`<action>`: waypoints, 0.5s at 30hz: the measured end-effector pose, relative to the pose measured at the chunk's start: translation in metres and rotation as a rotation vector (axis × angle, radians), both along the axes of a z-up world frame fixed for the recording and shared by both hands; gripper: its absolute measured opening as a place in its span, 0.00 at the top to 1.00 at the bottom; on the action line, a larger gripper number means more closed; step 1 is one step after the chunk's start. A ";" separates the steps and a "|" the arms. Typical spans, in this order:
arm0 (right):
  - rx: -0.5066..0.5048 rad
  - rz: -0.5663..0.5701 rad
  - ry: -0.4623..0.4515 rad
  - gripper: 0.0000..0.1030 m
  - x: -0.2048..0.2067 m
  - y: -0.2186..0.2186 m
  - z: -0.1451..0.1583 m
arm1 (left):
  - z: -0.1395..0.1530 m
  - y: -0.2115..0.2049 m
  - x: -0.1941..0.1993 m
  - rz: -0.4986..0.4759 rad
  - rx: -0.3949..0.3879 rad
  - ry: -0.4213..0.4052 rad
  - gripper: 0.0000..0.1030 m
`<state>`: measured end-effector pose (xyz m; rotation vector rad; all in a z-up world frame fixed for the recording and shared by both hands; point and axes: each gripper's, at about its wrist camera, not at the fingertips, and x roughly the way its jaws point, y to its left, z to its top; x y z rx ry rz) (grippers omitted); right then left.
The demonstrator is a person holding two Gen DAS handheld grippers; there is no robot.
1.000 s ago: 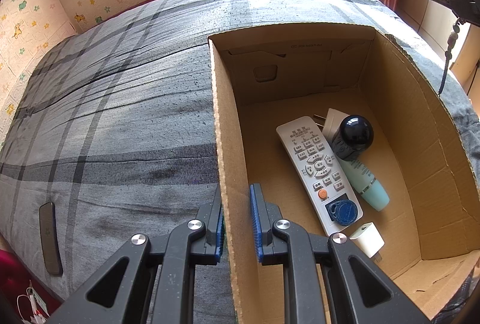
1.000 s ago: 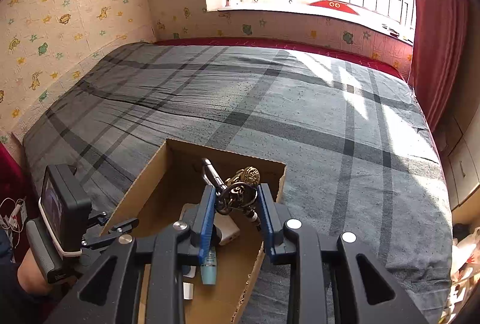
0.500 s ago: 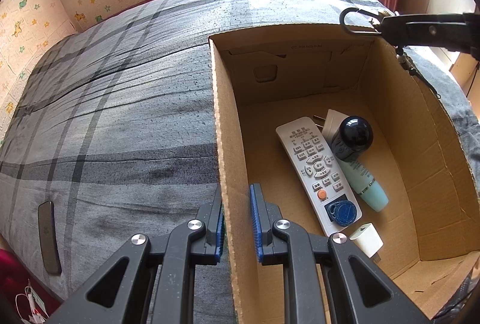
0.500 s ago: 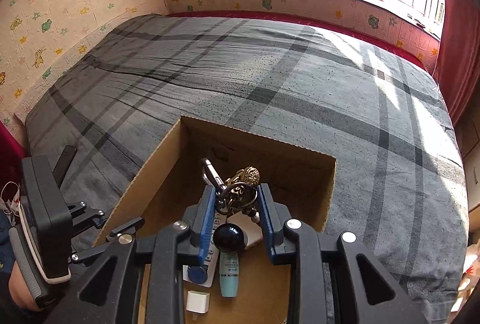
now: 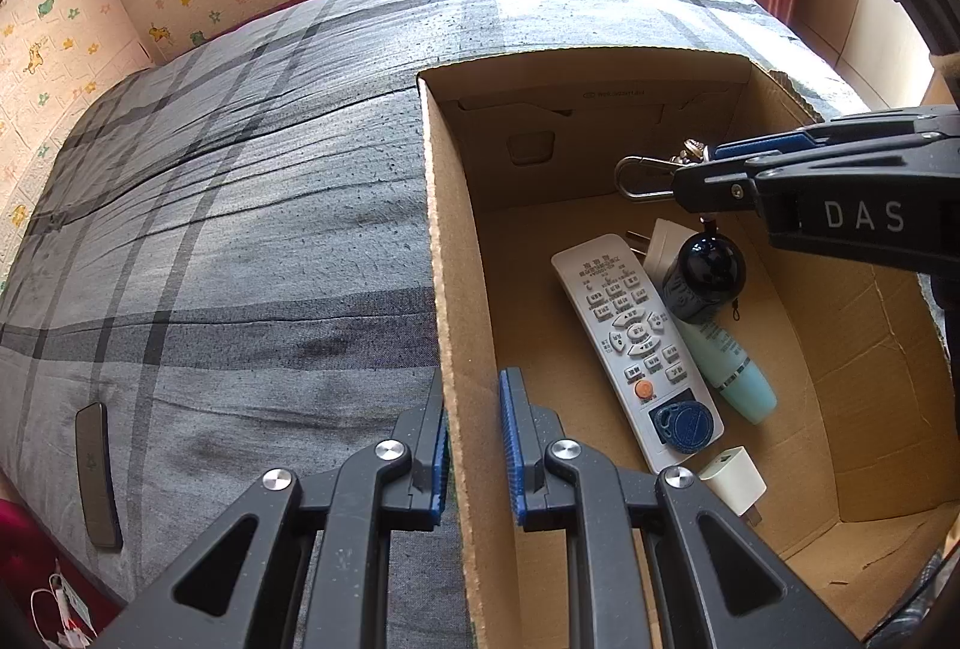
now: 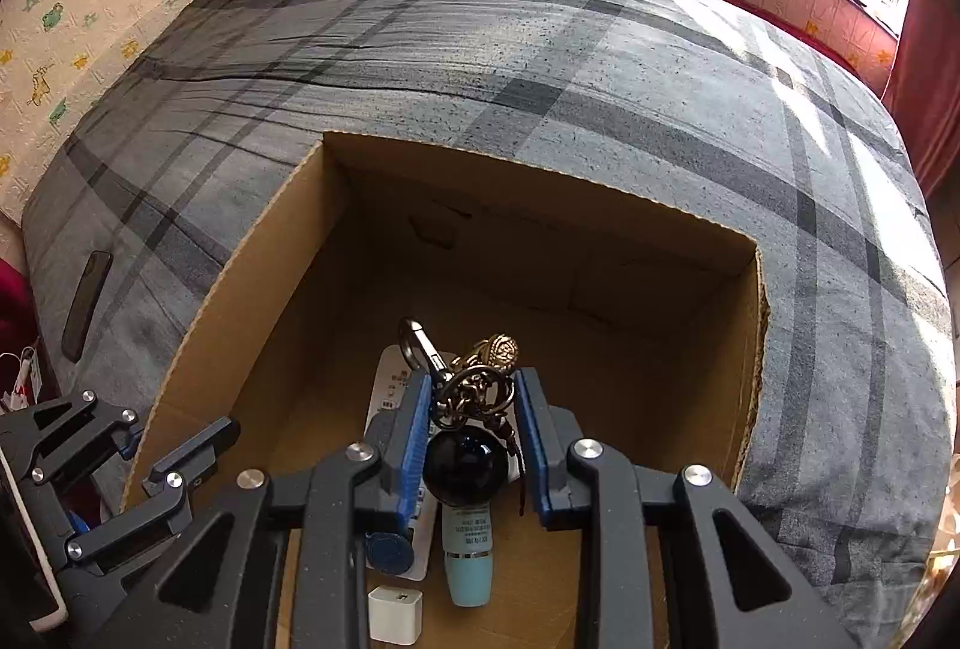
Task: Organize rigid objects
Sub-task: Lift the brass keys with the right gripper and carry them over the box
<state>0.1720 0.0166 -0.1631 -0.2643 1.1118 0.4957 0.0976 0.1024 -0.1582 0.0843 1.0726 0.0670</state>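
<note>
Right tool [image 6: 472, 412] tilts downward, gripping keychain [image 6: 477, 385] inside box [image 6: 264, 253].

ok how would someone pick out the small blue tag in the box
Start at the cardboard box on the grey plaid bed. On its floor lies a long white remote. The tag rests on the remote's near end, below the orange button: a round, dark blue fob, the only blue disc there, beside a white charger cube.
</note>
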 end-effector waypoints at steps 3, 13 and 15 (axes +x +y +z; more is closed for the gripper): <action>-0.012 -0.003 0.016 0.71 0.002 0.003 -0.005 | 0.000 0.000 0.000 0.000 0.000 0.000 0.84; -0.040 -0.035 0.076 0.71 0.009 0.007 -0.022 | 0.000 0.000 0.000 -0.001 0.002 0.000 0.84; -0.045 -0.040 0.086 0.72 0.010 0.007 -0.024 | 0.000 0.001 0.000 -0.001 0.001 0.000 0.84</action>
